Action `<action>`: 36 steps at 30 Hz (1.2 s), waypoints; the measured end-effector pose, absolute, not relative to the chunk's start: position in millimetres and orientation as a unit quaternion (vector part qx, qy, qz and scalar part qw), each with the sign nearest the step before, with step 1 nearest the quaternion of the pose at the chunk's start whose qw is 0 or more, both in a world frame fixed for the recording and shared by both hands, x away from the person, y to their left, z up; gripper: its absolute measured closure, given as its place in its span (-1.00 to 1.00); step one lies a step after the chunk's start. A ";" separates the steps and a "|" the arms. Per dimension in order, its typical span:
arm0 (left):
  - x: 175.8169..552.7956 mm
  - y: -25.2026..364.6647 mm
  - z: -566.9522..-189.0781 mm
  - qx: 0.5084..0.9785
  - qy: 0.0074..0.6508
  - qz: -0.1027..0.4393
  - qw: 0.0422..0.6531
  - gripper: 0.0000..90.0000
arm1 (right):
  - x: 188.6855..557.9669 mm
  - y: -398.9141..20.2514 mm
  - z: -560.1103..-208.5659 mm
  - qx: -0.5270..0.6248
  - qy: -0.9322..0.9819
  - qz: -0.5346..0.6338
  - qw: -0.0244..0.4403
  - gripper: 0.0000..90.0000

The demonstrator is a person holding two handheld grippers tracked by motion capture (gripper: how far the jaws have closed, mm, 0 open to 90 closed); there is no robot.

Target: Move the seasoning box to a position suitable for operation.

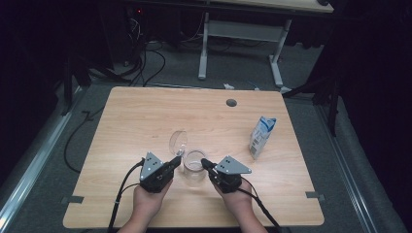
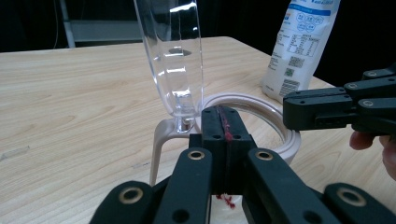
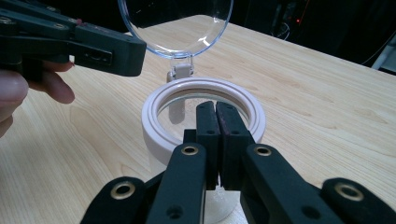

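Grippers sit side by side in the lower middle of the high view, each in a person's hand. Jaws of the left gripper (image 1: pixel 178 158) are pressed together with nothing between them; in the left gripper view a red strip shows along their seam. Jaws of the right gripper (image 1: pixel 204 163) are also closed and empty, with at most a hairline gap between the pads.

Between the two tips stands a clear jar (image 1: pixel 194 167) with a pale, off-white ring around its mouth. Its lid (image 1: pixel 178 141), a clear round dome, is swung open and stands upright on a small hinge at the rim, on the side toward the upper left of the high view. In the right gripper view the closed jaws rest at the near edge of the ring, and the jar looks empty.

To the right of centre in the high view stands a white and blue carton (image 1: pixel 262 136), upright, well apart from the jar. Its side carries small printed tables and square codes, too small to read.

Everything rests on a light wooden table (image 1: pixel 145 116) with a round hole (image 1: pixel 231 103) near its far edge. Nothing stands between the grippers and the jar.
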State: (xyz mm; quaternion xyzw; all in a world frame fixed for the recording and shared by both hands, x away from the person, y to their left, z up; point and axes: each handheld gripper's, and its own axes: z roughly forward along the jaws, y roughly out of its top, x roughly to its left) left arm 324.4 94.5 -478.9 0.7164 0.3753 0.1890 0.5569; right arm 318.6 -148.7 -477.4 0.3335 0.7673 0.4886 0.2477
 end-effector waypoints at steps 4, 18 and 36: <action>320.0 97.2 -479.2 0.721 0.367 0.191 0.556 0.98 | 317.1 -148.6 -475.7 0.333 0.766 0.490 0.248 0.88; 327.2 154.2 -504.3 0.762 0.385 0.199 0.482 0.76 | 309.1 -215.0 -490.9 0.403 0.739 0.463 0.277 0.79; 334.7 182.2 -520.7 0.768 0.401 0.222 0.448 0.33 | 288.2 -276.6 -518.9 0.489 0.700 0.425 0.301 0.72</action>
